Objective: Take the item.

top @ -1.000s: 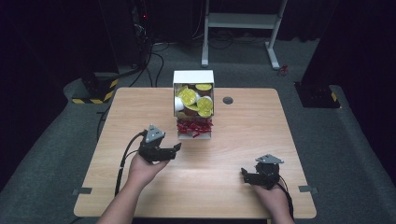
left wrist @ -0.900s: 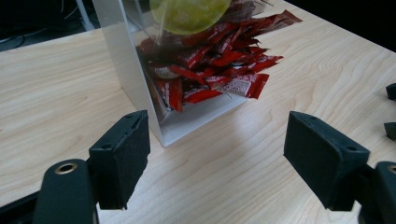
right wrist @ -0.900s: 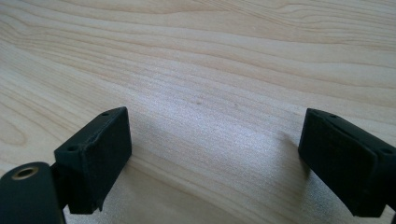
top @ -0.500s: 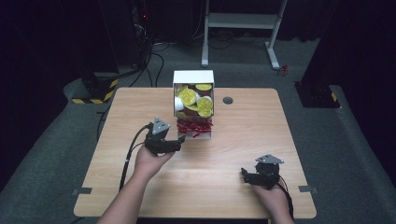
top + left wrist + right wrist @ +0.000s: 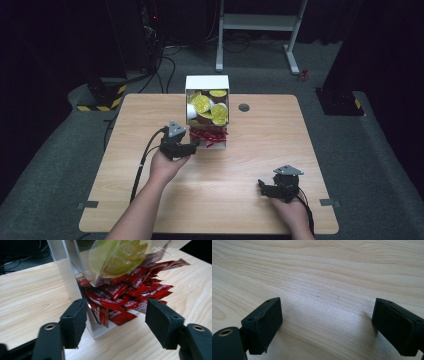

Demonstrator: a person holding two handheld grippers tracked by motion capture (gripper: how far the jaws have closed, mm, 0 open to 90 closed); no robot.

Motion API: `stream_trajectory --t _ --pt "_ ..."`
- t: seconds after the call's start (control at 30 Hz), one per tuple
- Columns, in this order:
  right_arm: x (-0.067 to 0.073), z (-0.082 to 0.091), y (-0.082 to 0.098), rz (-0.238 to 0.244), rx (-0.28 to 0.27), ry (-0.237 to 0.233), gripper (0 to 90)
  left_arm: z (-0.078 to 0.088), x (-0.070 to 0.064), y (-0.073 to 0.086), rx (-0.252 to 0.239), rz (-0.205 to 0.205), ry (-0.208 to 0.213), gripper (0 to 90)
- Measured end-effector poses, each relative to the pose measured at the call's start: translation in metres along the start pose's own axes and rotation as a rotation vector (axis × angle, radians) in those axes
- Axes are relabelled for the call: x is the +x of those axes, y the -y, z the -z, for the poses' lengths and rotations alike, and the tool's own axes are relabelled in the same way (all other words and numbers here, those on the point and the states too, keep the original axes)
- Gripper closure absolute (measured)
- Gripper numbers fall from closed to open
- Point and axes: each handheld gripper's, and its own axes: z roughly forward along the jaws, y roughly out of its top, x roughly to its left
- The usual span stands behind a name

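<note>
The left hand-held gripper [image 5: 117,322] sits at the open front of the clear dispenser [image 5: 207,107] on the counter [image 5: 250,165], its spread jaws closing around the red sachets [image 5: 125,297], not yet pinching them. The right hand-held gripper [image 5: 327,325] rests spread over bare wood.

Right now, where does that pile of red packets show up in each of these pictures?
High view: the red packets lie mid-table, spilling from the lower front of the white dispenser box, just right of the left claw.
Left gripper view: red packets sit centre, just beyond the open jaws.
Right gripper view: no packets, just bare wooden table.
Shared landmark: the yellow-lidded cups stacked above the packets.
</note>
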Motion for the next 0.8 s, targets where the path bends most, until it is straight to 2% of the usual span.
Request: stream_trajectory --t 0.27,0.33,0.43,0.53,0.6,0.63,0.8 --pt "0.0001 -0.0001 -0.0001 -0.001 0.000 0.002 9.4 -0.0085 0.0003 0.0007 -0.003 -0.026 -0.005 50.7" --pt "0.0001 -0.0001 -0.0001 -0.001 0.000 0.002 9.4 -0.0100 -0.0005 0.0012 -0.007 -0.035 -0.020 53.7" --pt "0.0001 -0.0001 -0.0001 -0.001 0.000 0.002 9.4 -0.0108 0.0006 0.0017 -0.009 -0.033 -0.037 59.1" --pt "0.0002 -0.0001 -0.0001 -0.001 0.000 0.002 9.4 -0.0109 -0.0001 0.0022 -0.012 -0.030 -0.036 62.7" --pt "0.0004 0.0000 -0.0001 -0.004 0.000 0.003 9.4 -0.0099 -0.0002 0.0032 -0.015 -0.044 -0.045 66.1" --pt "0.0003 -0.0001 -0.0001 -0.002 0.000 0.003 9.4 -0.0098 -0.0007 0.0043 -0.020 -0.032 -0.040 67.6" --pt "0.0003 -0.0001 -0.0001 -0.002 -0.001 0.004 9.5 -0.0085 -0.0004 0.0082 -0.028 -0.034 -0.052 74.4"
